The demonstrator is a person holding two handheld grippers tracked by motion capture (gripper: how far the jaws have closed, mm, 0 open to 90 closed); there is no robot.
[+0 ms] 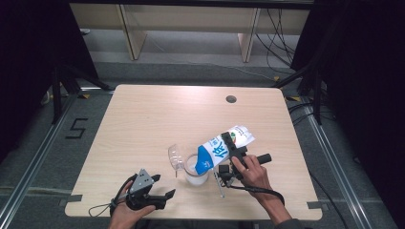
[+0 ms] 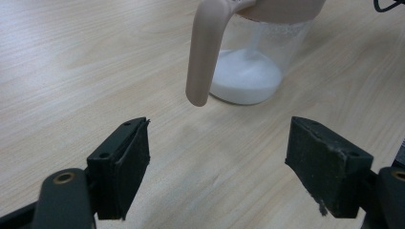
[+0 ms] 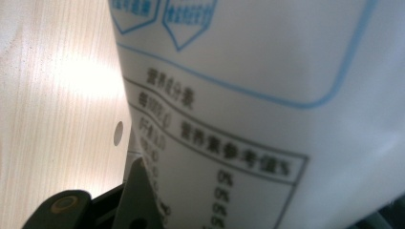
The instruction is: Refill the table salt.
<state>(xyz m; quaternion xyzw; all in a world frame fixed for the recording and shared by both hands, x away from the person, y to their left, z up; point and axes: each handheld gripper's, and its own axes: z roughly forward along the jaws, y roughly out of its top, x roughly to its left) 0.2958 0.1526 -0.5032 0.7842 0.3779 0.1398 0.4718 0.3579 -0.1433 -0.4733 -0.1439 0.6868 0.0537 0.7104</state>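
The right tongs are gripping a white and blue carton, tilting it spout-down over a clear jug near the front middle of the worktop. The carton is showing large blue characters and a printed table with several "0%" entries, too blurred to read further. White liquid is lying in the jug's bottom. The left tongs are resting open, just beside the jug's beige handle.

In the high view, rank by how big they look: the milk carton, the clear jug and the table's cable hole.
1. milk carton, tilted over the jug in the right tongs
2. clear jug, a bit smaller
3. cable hole, smallest, though farthest from the camera
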